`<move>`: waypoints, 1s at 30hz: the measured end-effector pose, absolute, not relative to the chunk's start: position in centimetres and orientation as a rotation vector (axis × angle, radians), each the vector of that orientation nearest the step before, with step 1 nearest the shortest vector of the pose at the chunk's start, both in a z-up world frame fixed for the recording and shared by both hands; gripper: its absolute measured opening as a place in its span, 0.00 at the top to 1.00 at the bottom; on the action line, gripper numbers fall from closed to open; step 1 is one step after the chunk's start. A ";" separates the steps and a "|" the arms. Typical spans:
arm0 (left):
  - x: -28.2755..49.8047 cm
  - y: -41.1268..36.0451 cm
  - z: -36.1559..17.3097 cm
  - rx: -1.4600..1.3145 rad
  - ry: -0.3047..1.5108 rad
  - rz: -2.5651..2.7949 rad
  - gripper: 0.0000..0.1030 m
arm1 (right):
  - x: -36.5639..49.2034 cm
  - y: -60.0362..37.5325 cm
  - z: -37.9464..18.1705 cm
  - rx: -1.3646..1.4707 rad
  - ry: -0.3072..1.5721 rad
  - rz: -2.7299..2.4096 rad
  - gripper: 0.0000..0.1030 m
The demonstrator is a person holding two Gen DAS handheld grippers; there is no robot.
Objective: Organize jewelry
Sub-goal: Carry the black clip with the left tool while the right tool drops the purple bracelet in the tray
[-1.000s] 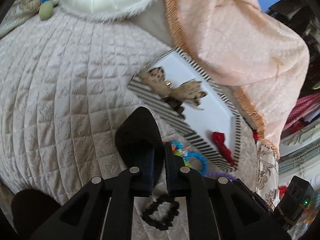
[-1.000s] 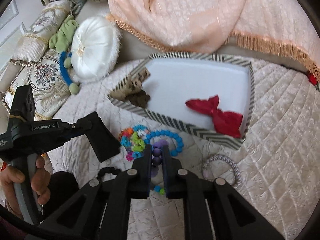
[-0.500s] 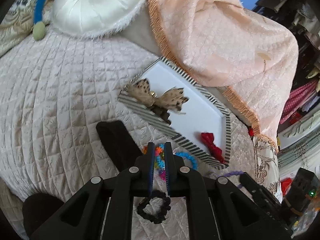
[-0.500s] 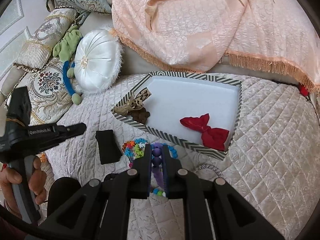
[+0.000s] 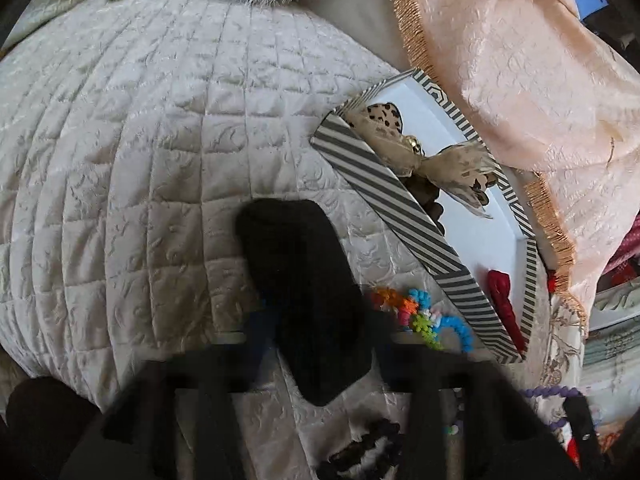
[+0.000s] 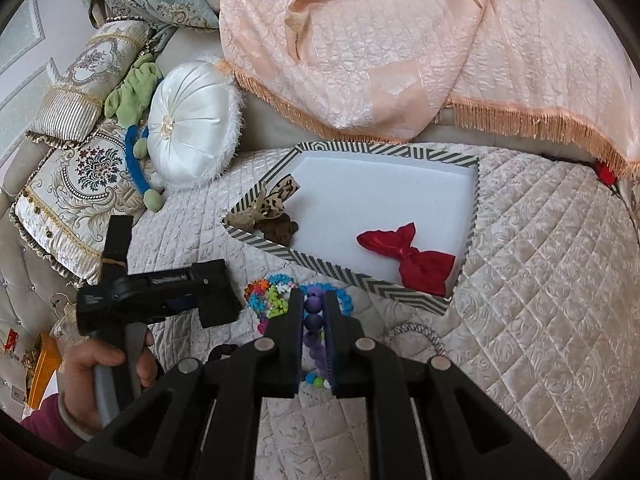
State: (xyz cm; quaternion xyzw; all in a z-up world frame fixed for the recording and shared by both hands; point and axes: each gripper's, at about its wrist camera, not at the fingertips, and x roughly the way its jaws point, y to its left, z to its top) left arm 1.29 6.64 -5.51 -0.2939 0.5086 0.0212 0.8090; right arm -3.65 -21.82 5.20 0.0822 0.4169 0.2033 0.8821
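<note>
A striped tray (image 6: 352, 272) with a white floor lies on the quilted bed. In it are a leopard bow (image 6: 276, 196), a brown scrunchie (image 6: 280, 230) and a red bow (image 6: 416, 258). My right gripper (image 6: 314, 300) is shut on a purple bead necklace (image 6: 312, 316) just in front of the tray. My left gripper (image 5: 316, 320) is blurred and open around a black flat piece (image 5: 304, 280); it also shows in the right wrist view (image 6: 212, 300). A multicoloured bracelet (image 5: 416, 312), a blue one (image 6: 346, 300) and a black scrunchie (image 5: 368, 448) lie on the quilt.
A silver bracelet (image 6: 420, 334) lies right of my right gripper. A peach fringed throw (image 6: 400, 48) hangs behind the tray. A white round cushion (image 6: 192, 124) and patterned pillows (image 6: 68, 184) sit at the left.
My left gripper has opened and moved forward over the black piece, blurring the view. My right gripper still holds the purple necklace and has drawn back slightly from the tray.
</note>
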 end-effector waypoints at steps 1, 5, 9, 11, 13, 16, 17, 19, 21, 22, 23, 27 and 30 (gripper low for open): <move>1.3 6.6 -5.4 -0.628 1.082 0.031 1.00 | -3.6 -21.8 5.3 0.170 0.866 0.424 0.91; 0.6 6.7 -3.6 -0.638 1.045 -0.026 1.00 | -3.5 -21.8 5.8 0.165 0.857 0.429 0.91; 0.6 5.7 -0.9 -0.592 1.012 -0.077 1.00 | -3.1 -21.8 6.6 0.168 0.843 0.430 0.91; 0.9 4.7 0.3 -0.559 1.001 -0.104 1.00 | -2.9 -21.9 7.0 0.161 0.836 0.427 0.91; 1.1 3.8 1.3 -0.527 0.990 -0.122 1.00 | -2.6 -22.0 7.3 0.156 0.831 0.422 0.91; 1.8 2.0 2.6 -0.451 0.971 -0.144 1.00 | -2.1 -22.1 7.7 0.148 0.828 0.416 0.91; 2.1 1.4 3.1 -0.427 0.966 -0.151 1.00 | -1.8 -22.2 7.9 0.146 0.825 0.412 0.91; 2.6 0.5 3.7 -0.392 0.958 -0.160 1.00 | -1.4 -22.5 8.1 0.143 0.822 0.404 0.91; 3.1 -0.5 4.3 -0.353 0.948 -0.164 1.00 | -0.9 -22.7 8.3 0.142 0.820 0.398 0.91; 3.3 -0.9 4.5 -0.337 0.943 -0.167 1.00 | -0.6 -22.8 8.4 0.142 0.819 0.393 0.91; 3.6 -1.4 4.8 -0.318 0.938 -0.169 1.00 | -0.4 -22.9 8.4 0.141 0.819 0.390 0.91; 4.2 -2.8 5.3 -0.257 0.922 -0.169 1.00 | 0.3 -23.4 8.5 0.136 0.818 0.376 0.91; 4.8 -3.7 5.4 -0.227 0.921 -0.174 1.00 | 0.9 -23.7 8.4 0.132 0.818 0.366 0.91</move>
